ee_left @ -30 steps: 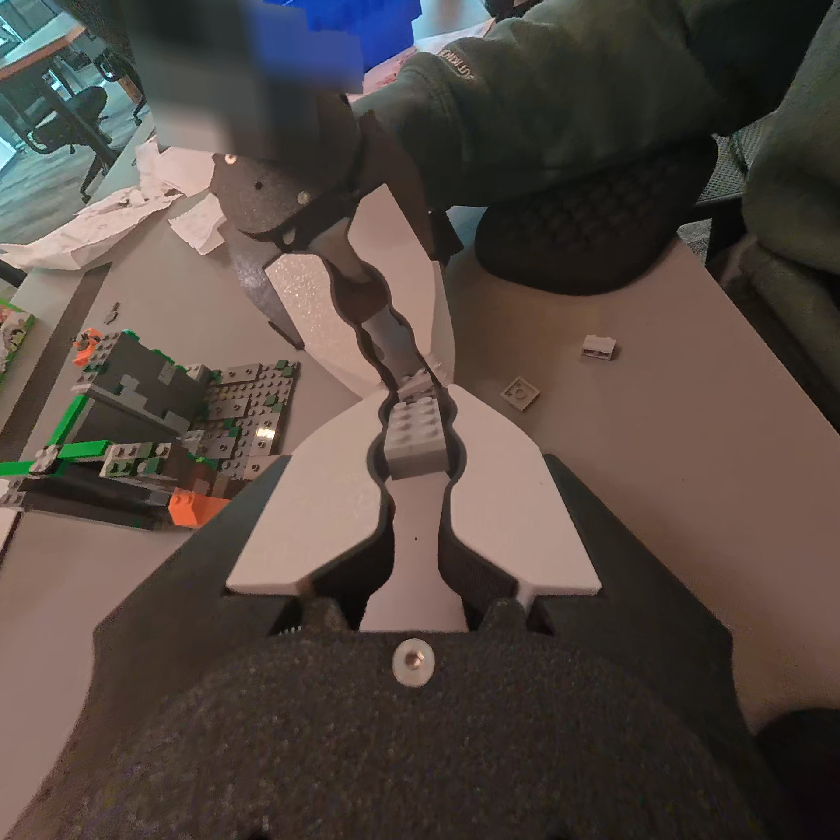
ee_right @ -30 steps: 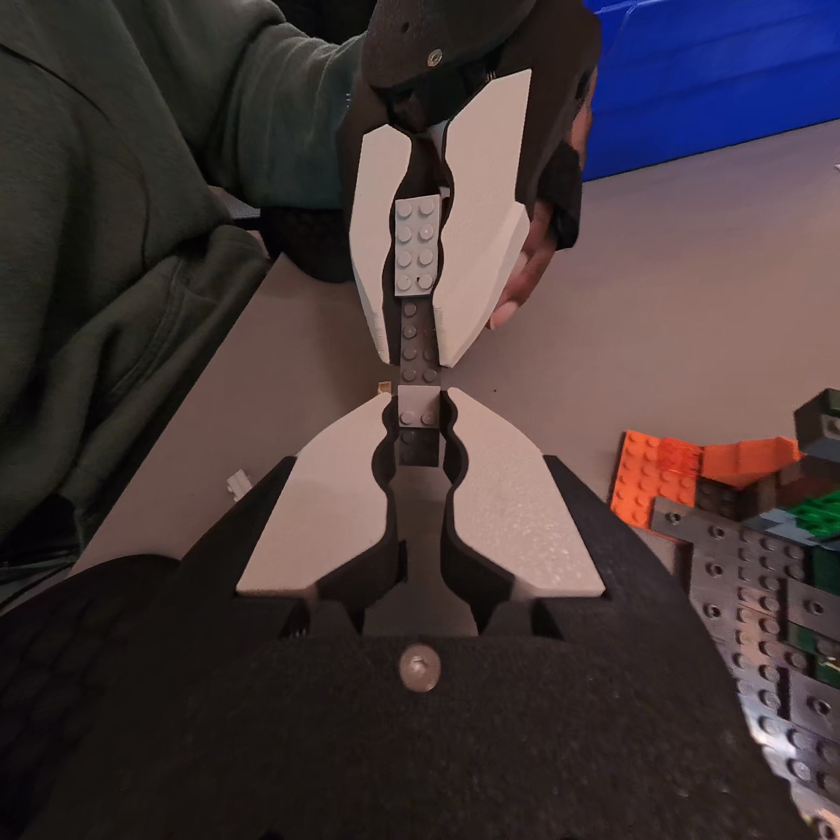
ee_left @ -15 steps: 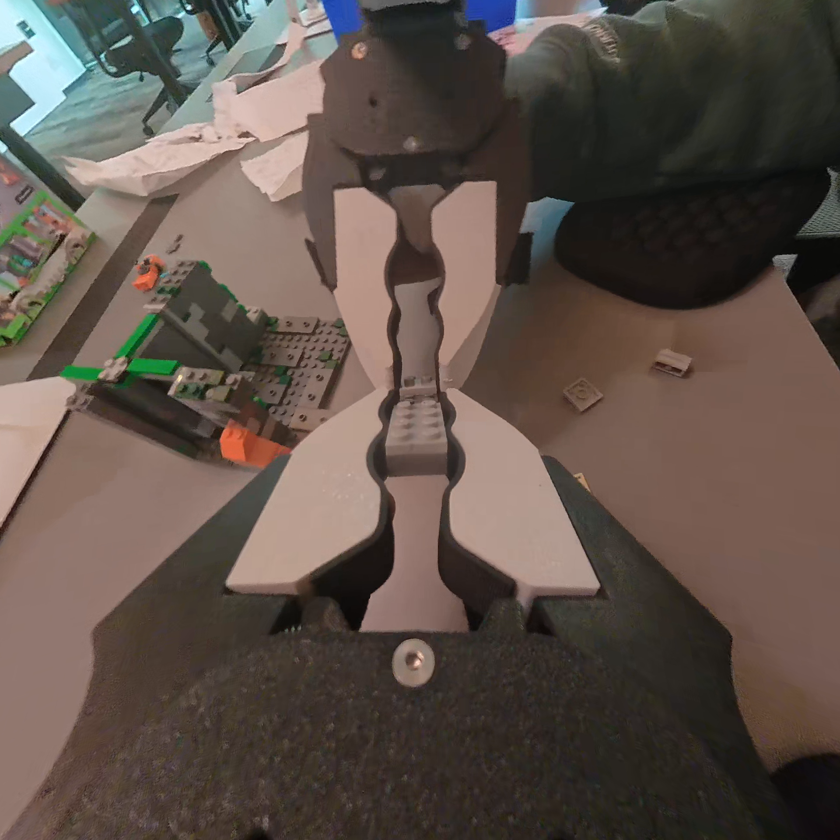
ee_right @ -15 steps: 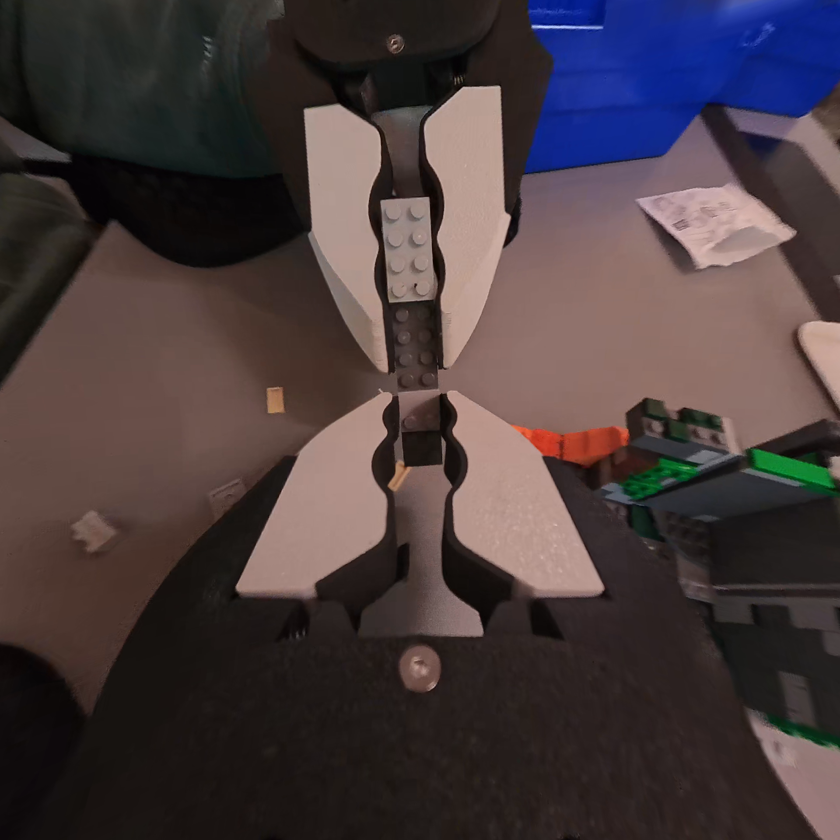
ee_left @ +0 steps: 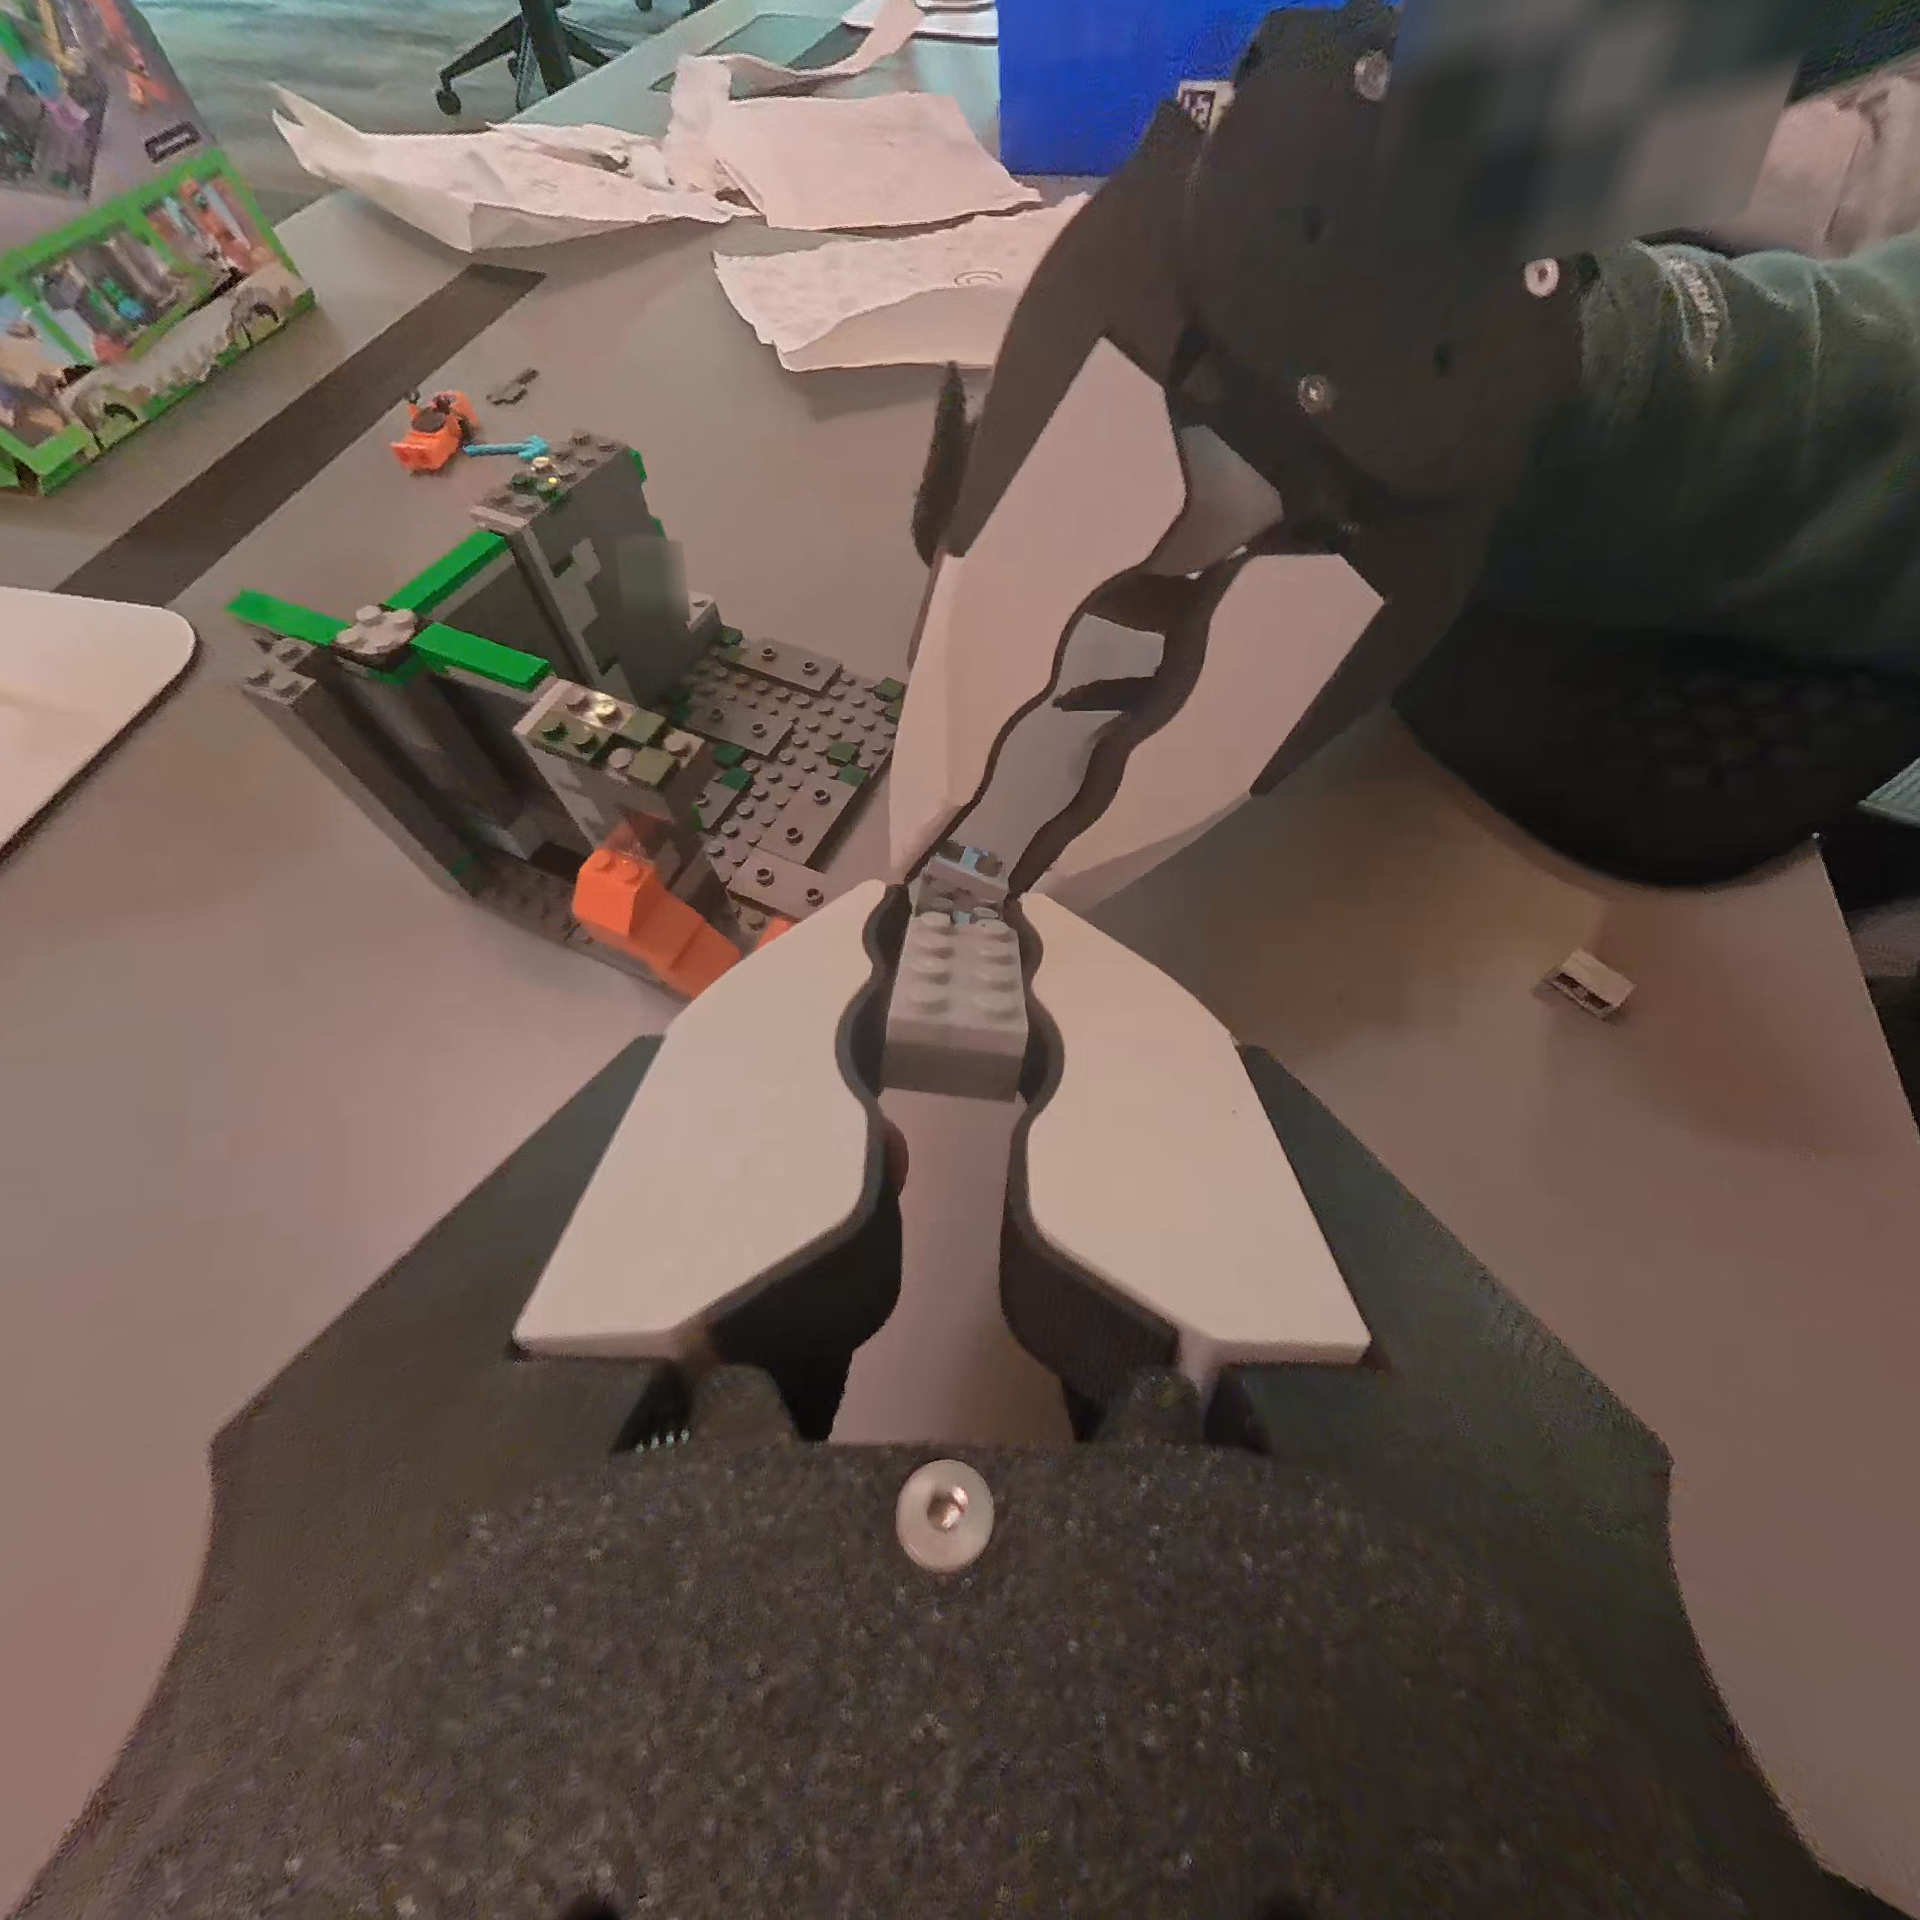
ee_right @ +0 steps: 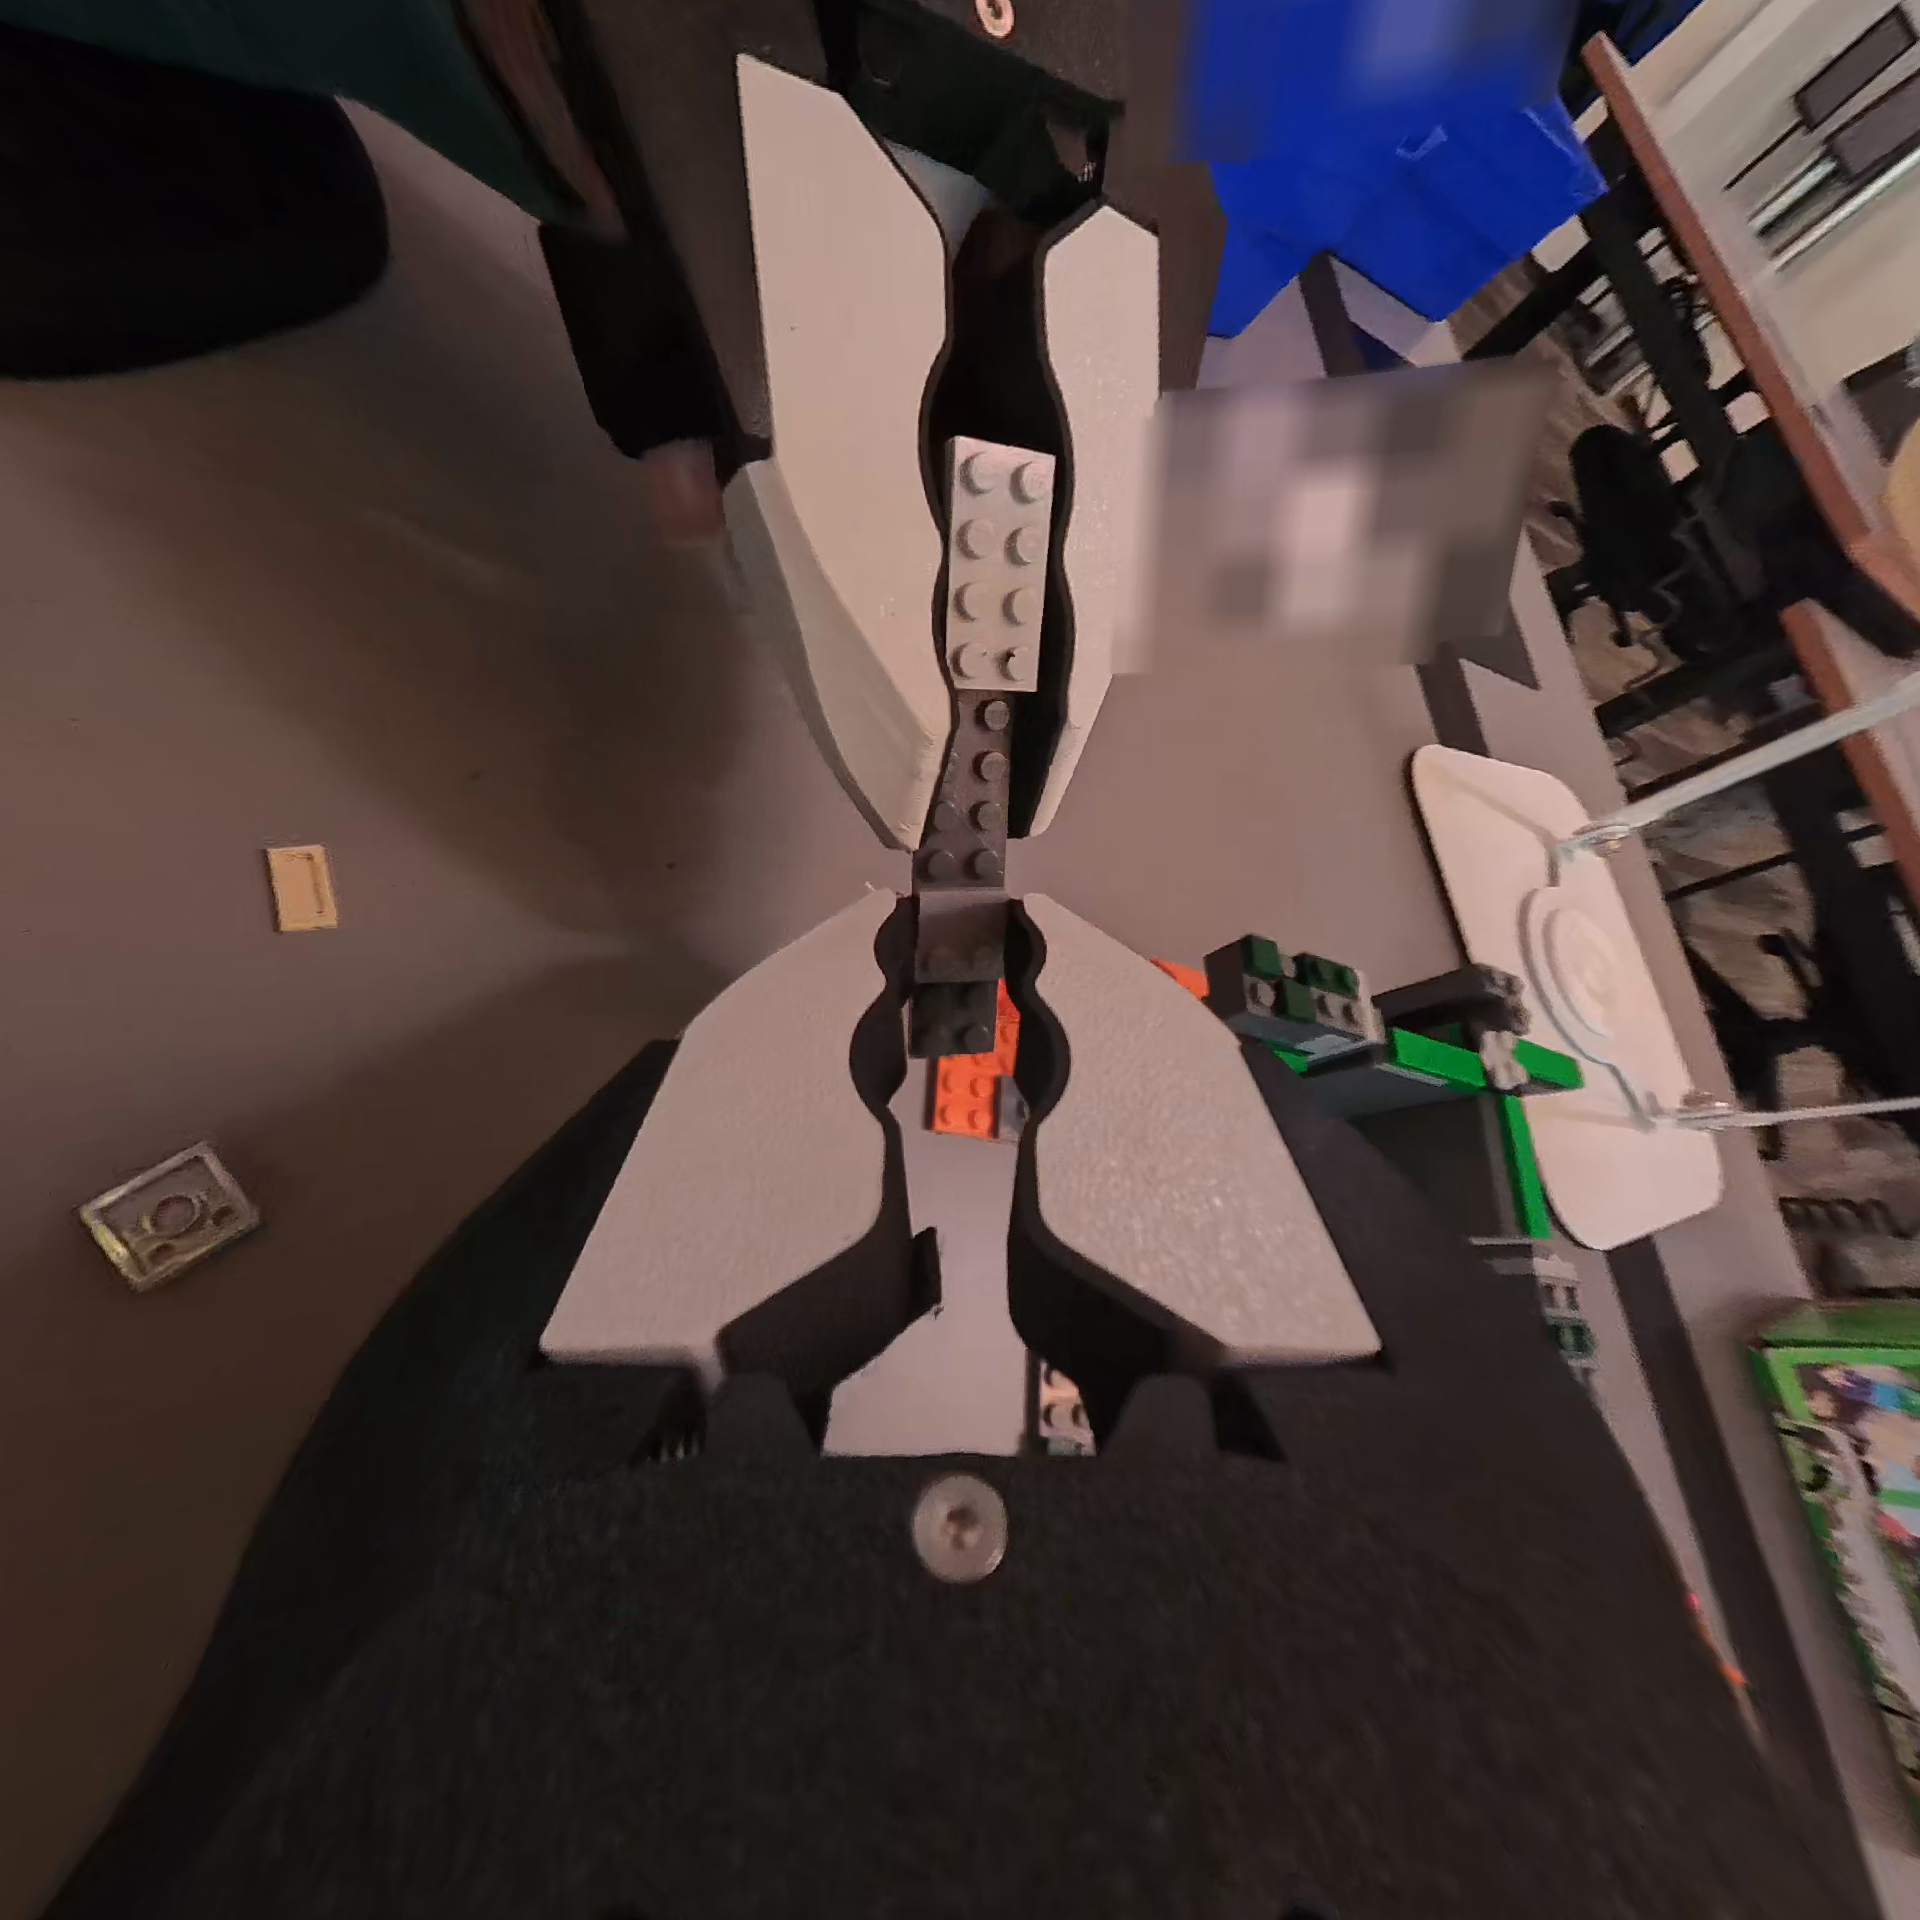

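Two grippers meet tip to tip above the tabletop (ee_left: 1455, 1143), beside the brick build (ee_left: 582, 727): the left gripper (ee_left: 958, 914) has its fingers narrowed on a light grey brick (ee_left: 956, 997), the right gripper (ee_right: 961, 914) pinches a dark grey plate (ee_right: 961, 977). To do this well, I judge both grips should hold firm and the pieces stay aligned. Against a second ago, the right gripper leans the other way in the left view, and more of the build shows.

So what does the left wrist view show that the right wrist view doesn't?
Left wrist view only: crumpled white paper and an orange figure beyond the brick model.

Right wrist view only: a tan tile, a clear plate, and the dark grey plate bridging both grippers.

Both: the light grey brick clamped in the left gripper, the brick model and the grey table.
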Available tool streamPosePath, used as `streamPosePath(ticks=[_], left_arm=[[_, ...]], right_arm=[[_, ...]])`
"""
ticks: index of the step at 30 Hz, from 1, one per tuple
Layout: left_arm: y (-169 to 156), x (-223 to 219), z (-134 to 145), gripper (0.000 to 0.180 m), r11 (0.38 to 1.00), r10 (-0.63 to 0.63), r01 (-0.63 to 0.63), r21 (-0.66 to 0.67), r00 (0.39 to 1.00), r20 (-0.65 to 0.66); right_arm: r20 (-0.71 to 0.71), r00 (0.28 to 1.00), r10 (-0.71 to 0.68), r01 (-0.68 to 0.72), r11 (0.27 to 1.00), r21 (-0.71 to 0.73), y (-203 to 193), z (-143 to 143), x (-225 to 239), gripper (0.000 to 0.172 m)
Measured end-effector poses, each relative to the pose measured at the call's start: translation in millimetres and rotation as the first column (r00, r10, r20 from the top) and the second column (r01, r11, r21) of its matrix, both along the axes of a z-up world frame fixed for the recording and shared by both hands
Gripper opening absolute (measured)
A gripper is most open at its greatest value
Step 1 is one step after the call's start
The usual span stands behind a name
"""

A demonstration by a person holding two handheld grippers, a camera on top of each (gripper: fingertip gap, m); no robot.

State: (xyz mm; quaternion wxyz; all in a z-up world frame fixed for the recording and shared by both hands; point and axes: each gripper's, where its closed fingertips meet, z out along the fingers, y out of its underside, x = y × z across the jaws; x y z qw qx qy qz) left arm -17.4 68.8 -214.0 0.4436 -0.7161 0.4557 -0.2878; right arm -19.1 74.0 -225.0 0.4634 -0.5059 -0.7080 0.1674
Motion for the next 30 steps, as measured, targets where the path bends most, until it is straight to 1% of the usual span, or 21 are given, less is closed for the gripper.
streamPosePath(ticks=[2,3,4,6,8,9,11,12,14,17,18,20,23,24,25,27,30], left_arm=[[8.9,-10.0,-8.7,0.018,0.998,0.058,-0.06,-0.028,0.997,-0.041],[9.8,-11.7,-9.0,0.018,0.997,0.058,-0.059,-0.053,0.998,-0.018],[10.4,-12.1,-5.4,0.018,0.997,0.054,-0.054,-0.047,0.998,0.01],[15.3,-16.9,-0.8,0.018,0.997,0.078,-0.078,0.003,0.997,0.004],[16.0,-17.9,1.5,0.018,0.997,0.078,-0.079,0.019,0.997,0.013],[17.0,-18.1,0.7,0.018,0.996,0.084,-0.084,0.019,0.996,0.014],[18.1,-16.5,-2.9,0.018,0.996,0.082,-0.082,0.022,0.997,0.015],[18.8,-15.6,-4.9,0.018,0.996,0.082,-0.082,0.026,0.997,0.012],[19.4,-14.1,-7.7,0.018,0.996,0.082,-0.082,0.026,0.997,0.007],[16.6,-10.9,-5.5,0.017,0.998,0.058,-0.059,0.038,0.998,0.022],[15.8,-10.1,-4.4,0.017,0.998,0.053,-0.054,0.045,0.998,0.024],[12.4,-7.4,-3.0,0.017,0.998,0.029,-0.031,0.051,0.999,0.031],[5.9,-1.9,-2.2,0.017,0.997,-0.017,0.014,0.07,0.999,0.031],[3.4,0.3,-1.2,0.017,0.997,-0.033,0.03,0.076,0.999,0.036],[0.1,3.0,0.9,0.017,0.995,-0.055,0.051,0.082,0.997,0.049],[-6.5,7.3,6.7,0.017,0.992,-0.096,0.089,0.088,0.992,0.086],[-12.3,10.5,11.8,0.017,0.988,-0.131,0.12,0.093,0.985,0.117]], right_arm=[[-0.023,0.999,-0.023,0.025,0.994,0.109,5.2,9.8,0.3,0.016],[-0.026,0.999,-0.028,0.031,0.988,0.152,6.7,14.7,1.6,0.016],[-0.045,0.999,-0.006,0.012,0.989,0.148,2.8,19.0,1.4,0.016],[-0.055,0.998,0.012,-0.009,0.999,0.051,-3.5,19.3,4.8,0.016],[0.022,0.998,0.057,-0.055,0.996,-0.064,-11.6,6.1,13.3,0.016],[0.028,0.997,0.074,-0.071,0.992,-0.107,-14.8,2.6,15.2,0.016],[0.086,0.982,0.165,-0.141,0.962,-0.234,-33.2,-11.5,19.5,0.02],[0.126,0.974,0.188,-0.146,0.948,-0.282,-39.2,-19.9,21.4,0.023],[0.159,0.961,0.227,-0.163,0.927,-0.337,-48.9,-29.9,21.4,0.029],[0.096,0.962,0.255,-0.193,0.886,-0.422,-56.2,-22.6,18.1,0.039],[0.062,0.965,0.256,-0.204,0.873,-0.442,-56.7,-17.5,17.5,0.039],[0.0,0.973,0.233,-0.21,0.876,-0.434,-50.7,-7.0,16.1,0.037],[-0.156,0.977,0.147,-0.196,0.908,-0.37,-32.0,20.2,10.5,0.031],[-0.184,0.976,0.118,-0.177,0.92,-0.35,-25.9,25.8,10.4,0.03],[-0.183,0.979,0.095,-0.152,0.931,-0.332,-20.7,26.0,10.9,0.03],[-0.12,0.991,0.064,-0.097,0.949,-0.3,-12.7,14.0,12.1,0.034],[-0.066,0.995,0.079,-0.096,0.943,-0.318,-16.0,-1.0,9.1,0.035]])
